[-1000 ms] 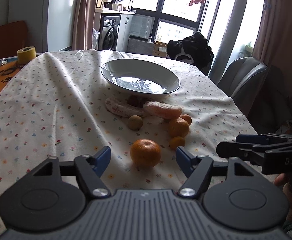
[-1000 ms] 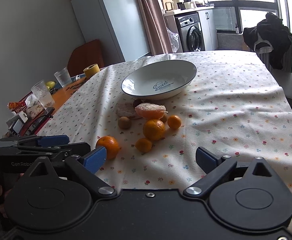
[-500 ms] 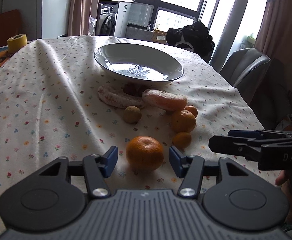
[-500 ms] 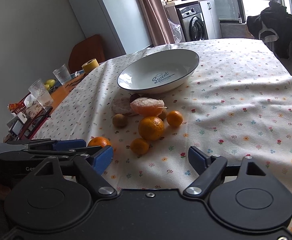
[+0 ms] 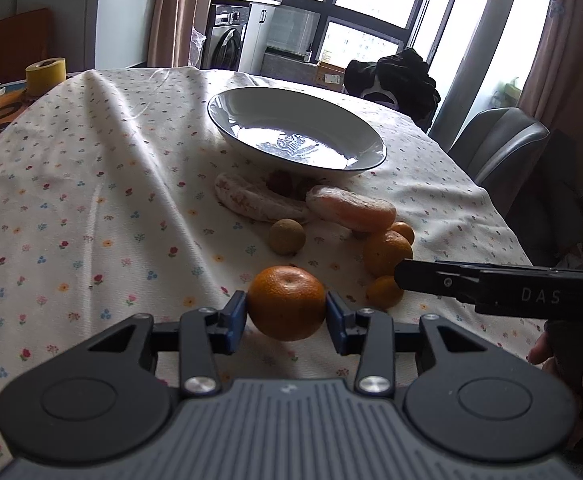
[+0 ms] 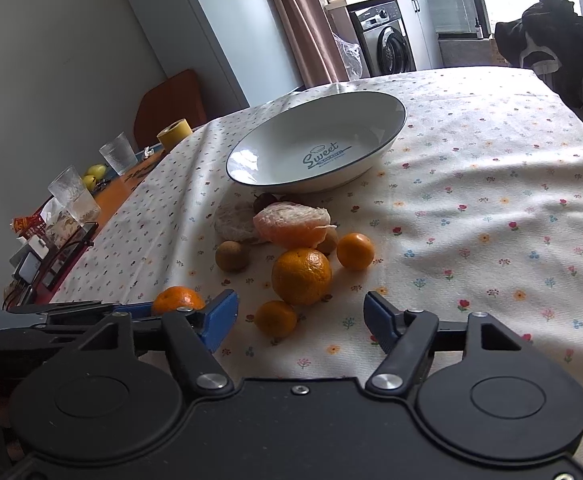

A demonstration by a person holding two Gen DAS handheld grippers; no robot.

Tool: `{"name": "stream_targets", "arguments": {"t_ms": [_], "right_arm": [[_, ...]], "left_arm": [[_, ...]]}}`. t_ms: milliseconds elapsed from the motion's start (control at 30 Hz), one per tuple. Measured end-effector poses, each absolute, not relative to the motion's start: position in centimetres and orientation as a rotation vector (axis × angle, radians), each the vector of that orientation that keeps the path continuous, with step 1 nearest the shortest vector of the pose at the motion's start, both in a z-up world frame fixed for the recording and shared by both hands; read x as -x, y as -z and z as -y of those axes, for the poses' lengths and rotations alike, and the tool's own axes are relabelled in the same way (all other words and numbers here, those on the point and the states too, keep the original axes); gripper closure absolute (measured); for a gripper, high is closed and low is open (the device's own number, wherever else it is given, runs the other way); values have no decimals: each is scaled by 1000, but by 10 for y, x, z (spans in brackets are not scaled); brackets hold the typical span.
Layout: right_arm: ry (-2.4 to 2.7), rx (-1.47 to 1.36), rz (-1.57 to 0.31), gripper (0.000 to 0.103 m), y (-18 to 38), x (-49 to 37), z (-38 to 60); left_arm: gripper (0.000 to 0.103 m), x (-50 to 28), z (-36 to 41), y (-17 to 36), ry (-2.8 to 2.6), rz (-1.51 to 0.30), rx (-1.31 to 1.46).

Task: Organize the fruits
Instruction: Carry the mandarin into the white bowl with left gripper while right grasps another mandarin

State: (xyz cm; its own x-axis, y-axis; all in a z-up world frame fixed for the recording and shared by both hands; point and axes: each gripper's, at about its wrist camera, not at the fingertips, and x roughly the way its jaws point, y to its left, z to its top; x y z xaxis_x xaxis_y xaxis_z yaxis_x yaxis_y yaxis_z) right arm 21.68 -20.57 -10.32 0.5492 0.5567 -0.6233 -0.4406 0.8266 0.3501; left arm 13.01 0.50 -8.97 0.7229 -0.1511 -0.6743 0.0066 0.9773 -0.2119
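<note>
My left gripper (image 5: 286, 314) is shut on a mandarin (image 5: 287, 302), both blue pads touching its sides, low over the floral tablecloth; it also shows in the right wrist view (image 6: 177, 300). My right gripper (image 6: 301, 322) is open and empty, just before a small mandarin (image 6: 276, 318) and a bigger one (image 6: 301, 276). Behind lie another small mandarin (image 6: 355, 251), a peeled orange (image 6: 291, 226), a brown longan (image 6: 232, 256) and a pale peeled piece (image 6: 233, 220). The empty white bowl (image 6: 371, 136) stands beyond them.
A yellow tape roll (image 6: 174, 134), glasses (image 6: 118, 154) and clutter sit at the table's left end. A grey chair (image 5: 507, 148) and a chair draped in dark clothes (image 5: 395, 80) stand on the far right side. The tablecloth (image 6: 491, 200) is wrinkled.
My left gripper moved forward around the nearest mandarin and closed on it. My right gripper moved forward towards the fruit pile, staying open.
</note>
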Motion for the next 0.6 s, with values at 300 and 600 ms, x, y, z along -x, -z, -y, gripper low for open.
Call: {"name": "stream_targets", "arguments": {"t_ms": [300,600], "right_arm": [[-587,-155,-799,42,109,-231,194],[-597,-197,-817,67,112,-239,193]], "left_arm": [[62,-131,-19,86,54,-739,211],[62,-130,-27,80,37,-715,213]]}}
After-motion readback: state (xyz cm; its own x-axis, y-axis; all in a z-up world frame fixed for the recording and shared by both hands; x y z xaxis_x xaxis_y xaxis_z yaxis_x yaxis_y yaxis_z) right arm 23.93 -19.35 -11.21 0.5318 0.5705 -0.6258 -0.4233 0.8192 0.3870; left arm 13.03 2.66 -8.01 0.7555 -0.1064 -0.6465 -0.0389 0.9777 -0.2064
